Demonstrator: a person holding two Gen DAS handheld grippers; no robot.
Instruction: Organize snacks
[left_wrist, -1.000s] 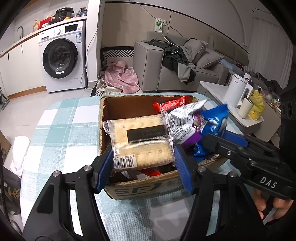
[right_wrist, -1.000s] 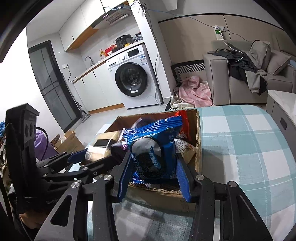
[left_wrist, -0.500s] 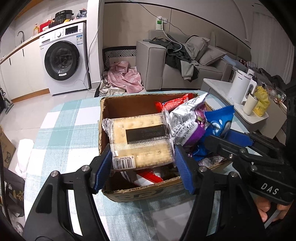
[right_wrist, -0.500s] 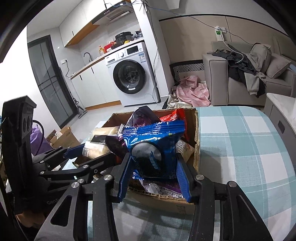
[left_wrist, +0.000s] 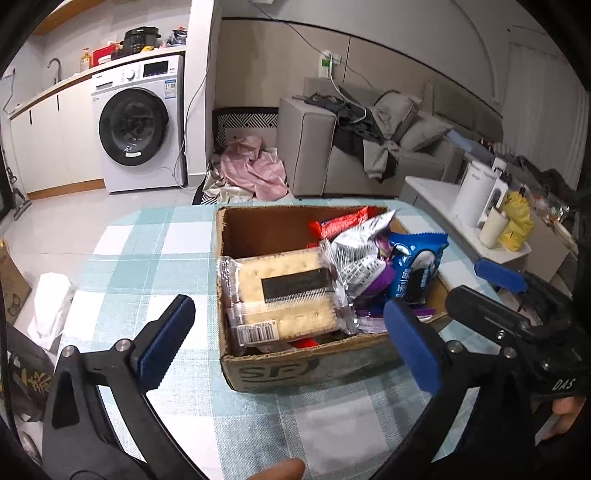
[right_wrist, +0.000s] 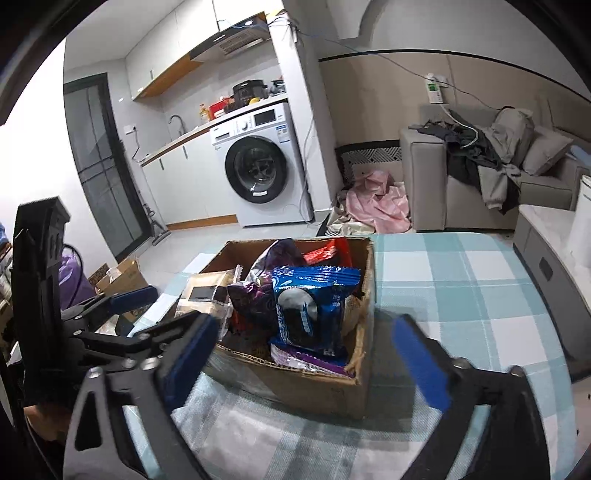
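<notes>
Both sets of jaws are opening wide with nothing between them: left gripper (left_wrist: 288, 339) over the cracker sleeve (left_wrist: 286, 295), right gripper (right_wrist: 306, 350) over the blue cookie pack (right_wrist: 314, 310) — both lying in the cardboard box (left_wrist: 306, 365) on the checked tablecloth (left_wrist: 147, 254). Packs are looking light, crinkly, slippery; crackers probably brittle, so I'd be pinching across the short sides, gently. Purple bag (left_wrist: 373, 273) and red wrapper (left_wrist: 343, 221) are crowding the right and far side.

Left gripper (left_wrist: 288, 339) jaws are opening; the cracker pack (left_wrist: 284, 295) now lies free in the cardboard box (left_wrist: 295, 369). Right gripper (right_wrist: 306, 354) jaws are opening, releasing the blue cookie pack (right_wrist: 314, 310) into the box.
</notes>
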